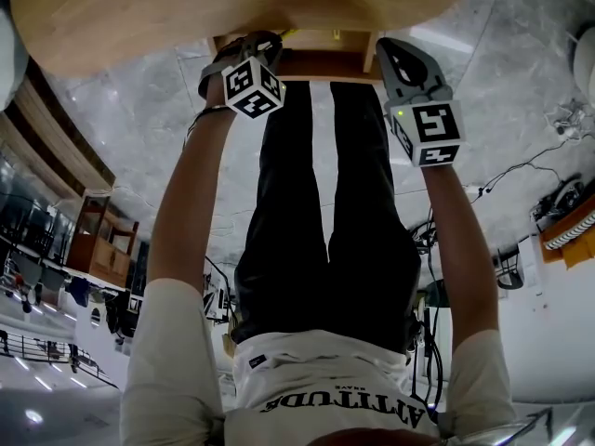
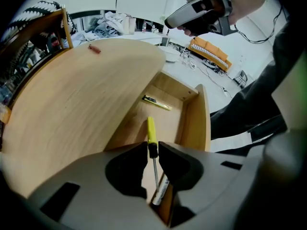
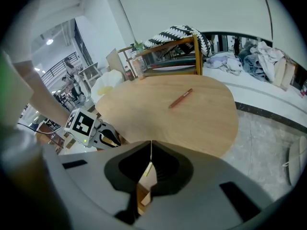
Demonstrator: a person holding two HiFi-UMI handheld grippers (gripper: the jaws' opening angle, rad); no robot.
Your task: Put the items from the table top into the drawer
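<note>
My left gripper (image 2: 153, 150) is shut on a yellow-handled screwdriver (image 2: 151, 130). It grips the black collar, and the metal shaft points down over the open wooden drawer (image 2: 195, 123). A yellow and black tool (image 2: 156, 102) lies at the drawer's far end, and a marker (image 2: 161, 190) lies under my jaws. A red pen (image 2: 94, 49) (image 3: 181, 98) rests on the round wooden table top (image 3: 158, 119). My right gripper (image 3: 151, 143) is shut with nothing in it, beside the drawer (image 1: 325, 64). In the head view both grippers, left (image 1: 249, 46) and right (image 1: 394, 52), reach under the table edge.
A wooden chair with a striped cushion (image 3: 180, 35) stands behind the table. Clothes are heaped on a white surface (image 3: 259, 56) at the back right. The person's dark trouser legs (image 1: 325, 240) stand right in front of the drawer. Marble floor (image 3: 273, 133) surrounds the table.
</note>
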